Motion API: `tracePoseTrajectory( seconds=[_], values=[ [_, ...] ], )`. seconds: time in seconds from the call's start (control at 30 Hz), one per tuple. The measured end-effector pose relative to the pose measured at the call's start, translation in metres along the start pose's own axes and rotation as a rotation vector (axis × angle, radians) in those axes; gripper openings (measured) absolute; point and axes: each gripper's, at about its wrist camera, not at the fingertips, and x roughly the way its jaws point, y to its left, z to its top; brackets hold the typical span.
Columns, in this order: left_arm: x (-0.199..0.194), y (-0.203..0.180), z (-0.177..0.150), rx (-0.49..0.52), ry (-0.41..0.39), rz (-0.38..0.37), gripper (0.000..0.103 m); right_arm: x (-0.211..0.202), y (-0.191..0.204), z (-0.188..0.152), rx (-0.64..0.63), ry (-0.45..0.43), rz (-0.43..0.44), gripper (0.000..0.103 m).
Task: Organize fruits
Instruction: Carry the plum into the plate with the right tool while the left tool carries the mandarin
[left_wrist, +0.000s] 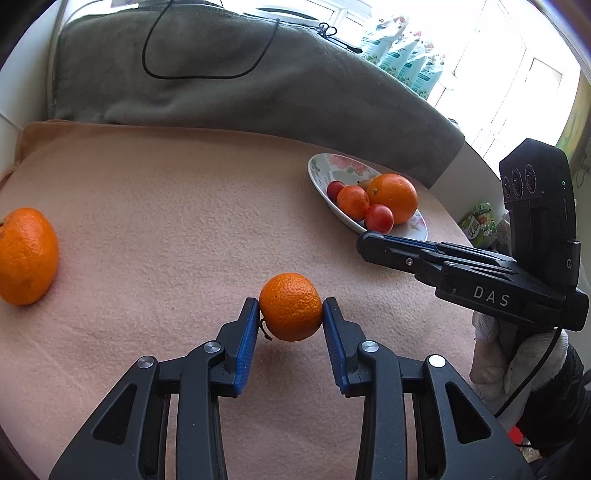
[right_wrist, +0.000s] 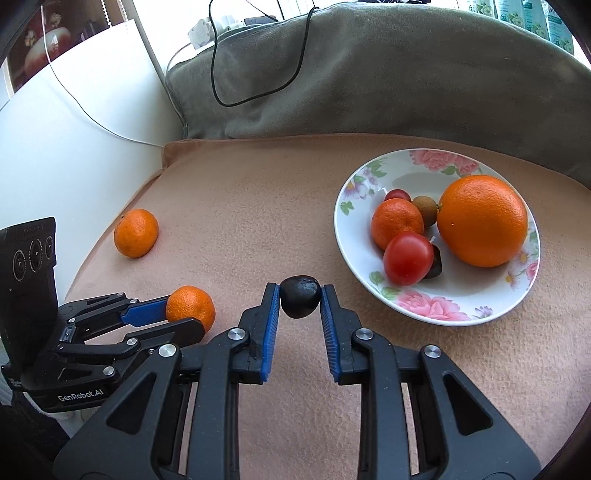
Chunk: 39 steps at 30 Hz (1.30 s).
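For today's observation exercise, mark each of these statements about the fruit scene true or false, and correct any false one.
1. The left gripper is shut on a small orange. True.
2. The right gripper is empty. False: it is shut on a small dark fruit.
3. The floral plate holds a large orange. True.
4. Every orange fruit is already on the plate. False: a loose orange lies on the peach cloth.
5. A red tomato is on the plate. True.
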Motion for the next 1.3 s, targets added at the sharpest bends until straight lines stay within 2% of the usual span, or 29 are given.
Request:
tracePoseTrajectory(
  seconds=[0.6, 1.3],
  values=[
    [0.012, -0.029, 0.053, 0.095, -0.074, -0.028, 0.033, -0.044, -0.047, 0.006, 0.095, -0.092, -0.073, 0.024],
    [0.062, -0.069, 0.104, 0.174, -0.056, -0.058, 0.033, -0.036, -0.066, 0.005, 0.131, -0.079, -0.101, 0.024]
  ],
)
